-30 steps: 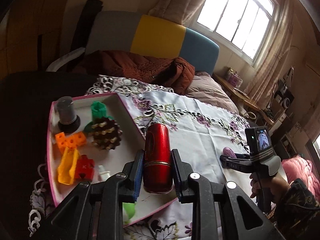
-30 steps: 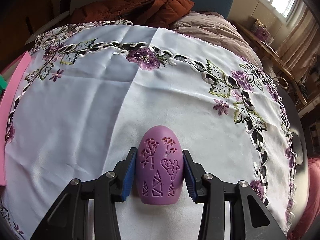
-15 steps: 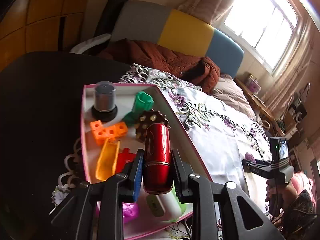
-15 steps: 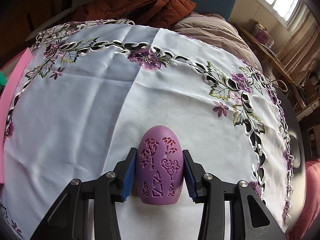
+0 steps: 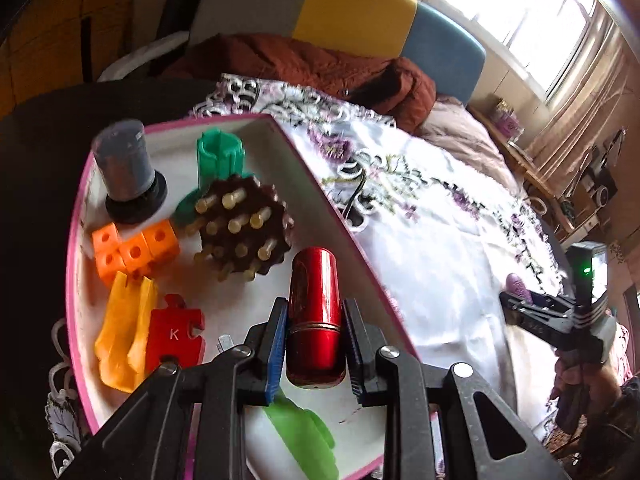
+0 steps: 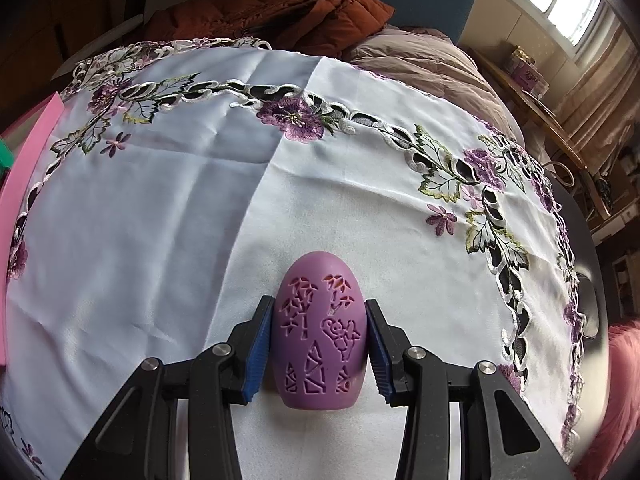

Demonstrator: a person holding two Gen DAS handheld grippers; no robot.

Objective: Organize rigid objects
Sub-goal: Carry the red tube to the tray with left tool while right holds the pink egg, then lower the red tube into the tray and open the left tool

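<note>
My left gripper [image 5: 315,316] is shut on a shiny red cylinder [image 5: 316,316] and holds it over the pink-rimmed white tray [image 5: 320,188]. Inside the tray lie a grey cylinder on a black base [image 5: 126,170], a green spool [image 5: 219,156], a brown studded ball [image 5: 242,228], orange cubes [image 5: 132,250], a yellow scoop [image 5: 124,332], a red puzzle piece [image 5: 174,334] and a light green piece [image 5: 304,440]. My right gripper [image 6: 319,334] is shut on a purple carved egg [image 6: 319,334] resting on the white embroidered tablecloth [image 6: 160,208]. That right gripper [image 5: 520,300] also shows far right in the left wrist view.
The tray's pink edge [image 6: 24,168] is at the far left of the right wrist view. A rust-brown jacket [image 5: 304,68] and a padded bench back [image 5: 352,20] lie beyond the table. The dark table edge [image 6: 588,280] curves down the right.
My left gripper has carried the red cylinder leftward and down, from above the cloth beside the tray to over the tray's inside. The right gripper and egg have stayed put.
</note>
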